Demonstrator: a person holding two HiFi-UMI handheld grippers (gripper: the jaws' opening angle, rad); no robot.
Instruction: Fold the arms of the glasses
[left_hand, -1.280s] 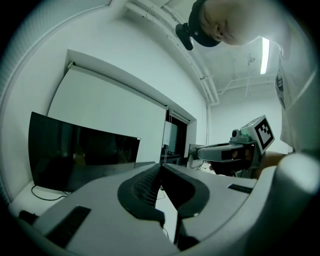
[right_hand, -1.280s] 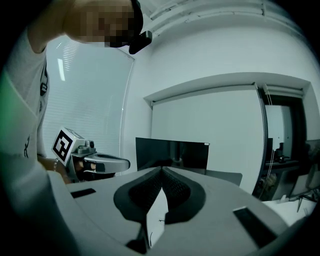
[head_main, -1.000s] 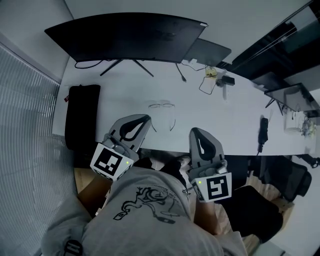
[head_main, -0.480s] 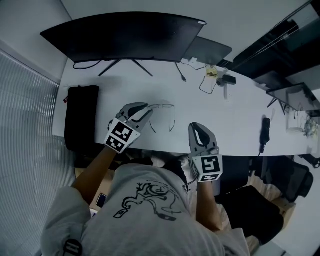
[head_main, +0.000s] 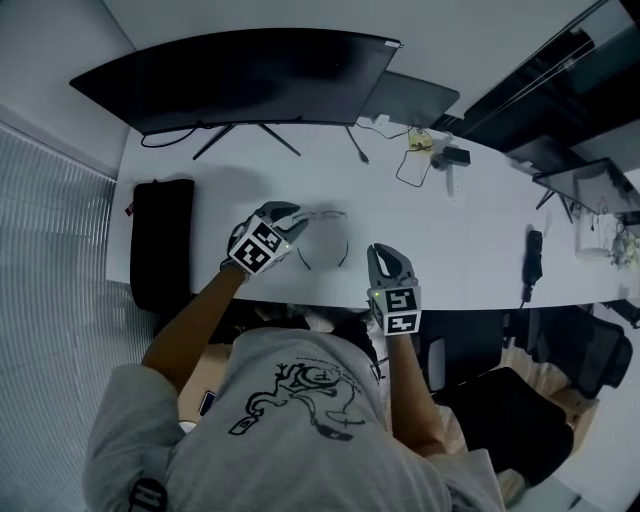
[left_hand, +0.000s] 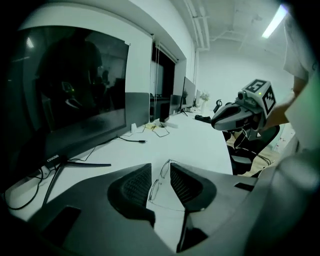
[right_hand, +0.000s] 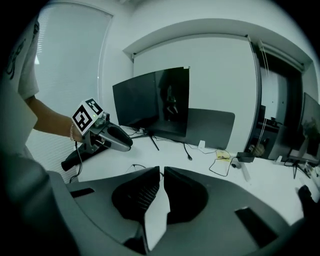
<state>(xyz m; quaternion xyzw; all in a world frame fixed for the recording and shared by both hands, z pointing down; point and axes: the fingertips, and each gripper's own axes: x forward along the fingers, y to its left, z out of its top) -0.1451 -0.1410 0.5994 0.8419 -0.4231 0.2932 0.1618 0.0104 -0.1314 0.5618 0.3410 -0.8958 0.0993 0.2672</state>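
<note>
Open-armed wire glasses (left_hand: 159, 179) lie between just-opened left fingers (left_hand: 135, 187); right fingers (right_hand: 185, 192) barely parted.

From head height we look steeply down on the desk (head_main: 470, 215); both gripper views skim low and close across it; all share the monitor (head_main: 240, 75).

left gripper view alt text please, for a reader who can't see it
The left gripper holds its dark jaws apart, having just been opening them, with thin wire-framed glasses visible between them, lying ungripped on the white desk. A large dark monitor fills the left side.
</note>
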